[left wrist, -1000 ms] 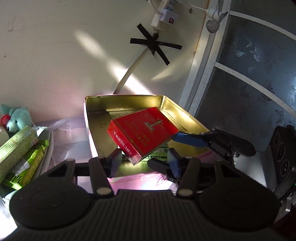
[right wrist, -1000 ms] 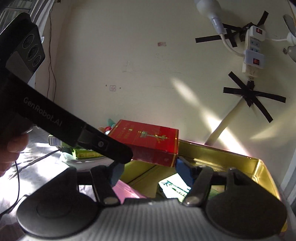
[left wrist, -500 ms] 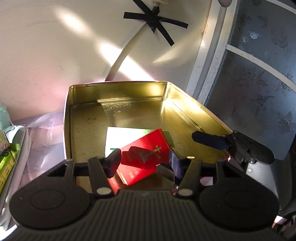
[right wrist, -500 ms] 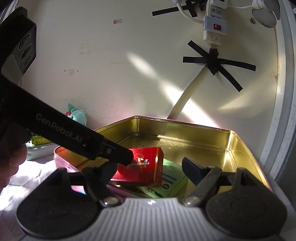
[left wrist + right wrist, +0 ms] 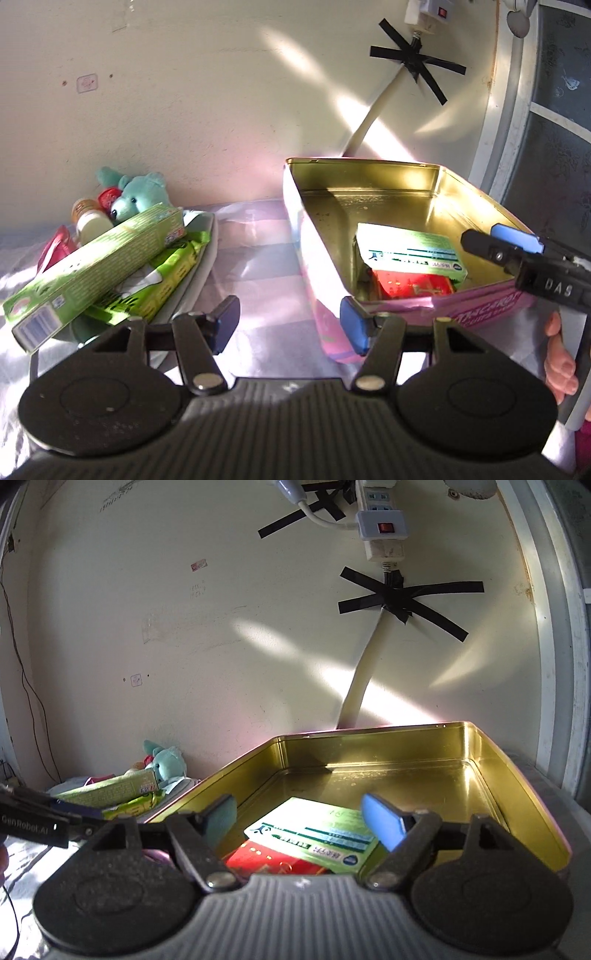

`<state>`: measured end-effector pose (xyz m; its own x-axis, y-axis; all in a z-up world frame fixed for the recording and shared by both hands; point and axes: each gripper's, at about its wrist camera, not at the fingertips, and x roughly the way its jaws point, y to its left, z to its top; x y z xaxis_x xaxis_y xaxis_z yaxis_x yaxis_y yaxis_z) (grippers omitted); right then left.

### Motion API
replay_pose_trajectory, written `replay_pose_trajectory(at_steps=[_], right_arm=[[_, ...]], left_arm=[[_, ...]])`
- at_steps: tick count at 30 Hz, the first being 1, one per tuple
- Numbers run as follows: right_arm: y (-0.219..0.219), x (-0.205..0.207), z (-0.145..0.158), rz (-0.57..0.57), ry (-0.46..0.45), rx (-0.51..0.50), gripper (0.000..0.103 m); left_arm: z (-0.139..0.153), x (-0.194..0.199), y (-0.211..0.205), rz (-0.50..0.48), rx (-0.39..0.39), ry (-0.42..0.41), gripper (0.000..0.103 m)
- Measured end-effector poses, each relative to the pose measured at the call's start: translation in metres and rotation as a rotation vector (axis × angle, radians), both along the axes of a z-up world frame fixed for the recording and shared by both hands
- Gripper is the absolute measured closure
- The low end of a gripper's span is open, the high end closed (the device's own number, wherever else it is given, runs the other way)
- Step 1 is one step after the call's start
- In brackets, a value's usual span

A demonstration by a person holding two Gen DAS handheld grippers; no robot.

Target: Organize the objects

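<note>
A gold tin (image 5: 362, 161) (image 5: 369, 732) with pink outer walls stands open by the wall. In it lies a red box (image 5: 413, 286) (image 5: 273, 860), its far edge under a white-and-green box (image 5: 410, 251) (image 5: 317, 834). My left gripper (image 5: 290, 326) hangs in front of the tin's near left corner, jaws opening, nothing between them. My right gripper (image 5: 301, 819) is open above the tin's near end, over both boxes, holding nothing. It enters the left wrist view from the right (image 5: 517, 245). The left gripper (image 5: 44, 819) shows at the right wrist view's left edge.
Left of the tin, a pale tray (image 5: 205, 254) holds a long green toothpaste box (image 5: 99, 266) (image 5: 110, 792), a green packet (image 5: 162, 280), a small bottle (image 5: 88, 221) and a teal teddy (image 5: 136, 195) (image 5: 166, 762). A hand (image 5: 557, 354) is at right. The wall is close behind.
The left gripper lowered the red box into the tin, let it go, then pulled back and left, out of the tin. The right gripper's jaws widened over the tin.
</note>
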<state>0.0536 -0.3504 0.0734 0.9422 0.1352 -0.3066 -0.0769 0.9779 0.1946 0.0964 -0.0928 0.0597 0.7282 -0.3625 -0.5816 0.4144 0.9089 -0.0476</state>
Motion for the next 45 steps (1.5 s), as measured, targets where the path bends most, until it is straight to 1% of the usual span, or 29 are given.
replay_pose_trajectory(at_steps=[3, 5, 7, 8, 9, 10, 13, 14, 16, 18, 20, 23, 26, 28, 29, 30, 31, 34, 35, 36, 39, 42, 43, 44, 45], right_arm=[[0.007, -0.007, 0.007, 0.021, -0.019, 0.024, 0.025], [0.019, -0.012, 0.012, 0.064, -0.033, 0.029, 0.025], [0.037, -0.017, 0.015, 0.117, -0.046, 0.020, 0.025], [0.045, -0.018, 0.016, 0.137, -0.049, 0.018, 0.025], [0.056, -0.018, 0.016, 0.160, -0.045, 0.021, 0.025], [0.066, -0.018, 0.015, 0.184, -0.037, 0.029, 0.025], [0.094, -0.020, 0.009, 0.260, -0.014, 0.036, 0.026], [0.102, -0.022, 0.006, 0.281, -0.011, 0.023, 0.026], [0.118, -0.028, -0.001, 0.316, -0.012, -0.041, 0.026], [0.129, -0.032, -0.009, 0.340, -0.010, -0.098, 0.026], [0.133, -0.032, -0.017, 0.367, 0.008, -0.109, 0.026], [0.142, -0.032, -0.025, 0.383, 0.034, -0.162, 0.026], [0.139, -0.033, -0.025, 0.395, 0.034, -0.143, 0.025], [0.136, -0.031, -0.026, 0.391, 0.049, -0.121, 0.025], [0.134, -0.030, -0.026, 0.390, 0.056, -0.112, 0.025], [0.133, -0.029, -0.026, 0.389, 0.062, -0.105, 0.025], [0.132, -0.028, -0.026, 0.387, 0.067, -0.096, 0.025], [0.130, -0.027, -0.026, 0.388, 0.073, -0.091, 0.025], [0.130, -0.027, -0.026, 0.390, 0.072, -0.093, 0.025], [0.131, -0.028, -0.026, 0.393, 0.068, -0.098, 0.025], [0.136, -0.030, -0.024, 0.431, 0.056, -0.108, 0.025], [0.145, -0.024, -0.019, 0.499, 0.085, -0.091, 0.025], [0.148, -0.022, -0.017, 0.519, 0.097, -0.084, 0.025], [0.152, -0.019, -0.015, 0.535, 0.106, -0.077, 0.025], [0.156, -0.016, -0.012, 0.551, 0.110, -0.068, 0.025]], left_arm=[[-0.009, -0.008, 0.041, 0.053, -0.029, 0.025, 0.041], [-0.013, -0.011, 0.072, 0.109, -0.057, 0.042, 0.041], [-0.015, -0.008, 0.103, 0.192, -0.097, 0.061, 0.041], [-0.015, -0.004, 0.123, 0.238, -0.151, 0.087, 0.041], [-0.015, 0.000, 0.138, 0.268, -0.204, 0.117, 0.038], [-0.015, 0.006, 0.156, 0.300, -0.283, 0.155, 0.037], [-0.017, 0.019, 0.191, 0.350, -0.481, 0.218, 0.034], [-0.017, 0.023, 0.198, 0.363, -0.529, 0.230, 0.032], [-0.017, 0.033, 0.206, 0.372, -0.599, 0.248, 0.031], [-0.019, 0.042, 0.208, 0.375, -0.635, 0.255, 0.031], [-0.023, 0.051, 0.211, 0.385, -0.678, 0.275, 0.031], [-0.031, 0.061, 0.212, 0.396, -0.744, 0.298, 0.031], [-0.038, 0.069, 0.215, 0.398, -0.782, 0.313, 0.030], [-0.047, 0.073, 0.217, 0.403, -0.812, 0.343, 0.031], [-0.051, 0.074, 0.219, 0.402, -0.823, 0.355, 0.037], [-0.053, 0.073, 0.219, 0.387, -0.839, 0.358, 0.048], [-0.054, 0.071, 0.220, 0.374, -0.854, 0.357, 0.049], [-0.051, 0.062, 0.222, 0.343, -0.857, 0.346, 0.058], [-0.051, 0.056, 0.225, 0.315, -0.868, 0.355, 0.063], [-0.051, 0.050, 0.226, 0.296, -0.867, 0.365, 0.065], [-0.047, 0.026, 0.229, 0.251, -0.788, 0.373, 0.066], [-0.047, -0.011, 0.236, 0.197, -0.689, 0.376, 0.067], [-0.046, -0.023, 0.237, 0.187, -0.658, 0.371, 0.067], [-0.046, -0.041, 0.238, 0.179, -0.599, 0.346, 0.067], [-0.045, -0.051, 0.238, 0.173, -0.559, 0.327, 0.067]])
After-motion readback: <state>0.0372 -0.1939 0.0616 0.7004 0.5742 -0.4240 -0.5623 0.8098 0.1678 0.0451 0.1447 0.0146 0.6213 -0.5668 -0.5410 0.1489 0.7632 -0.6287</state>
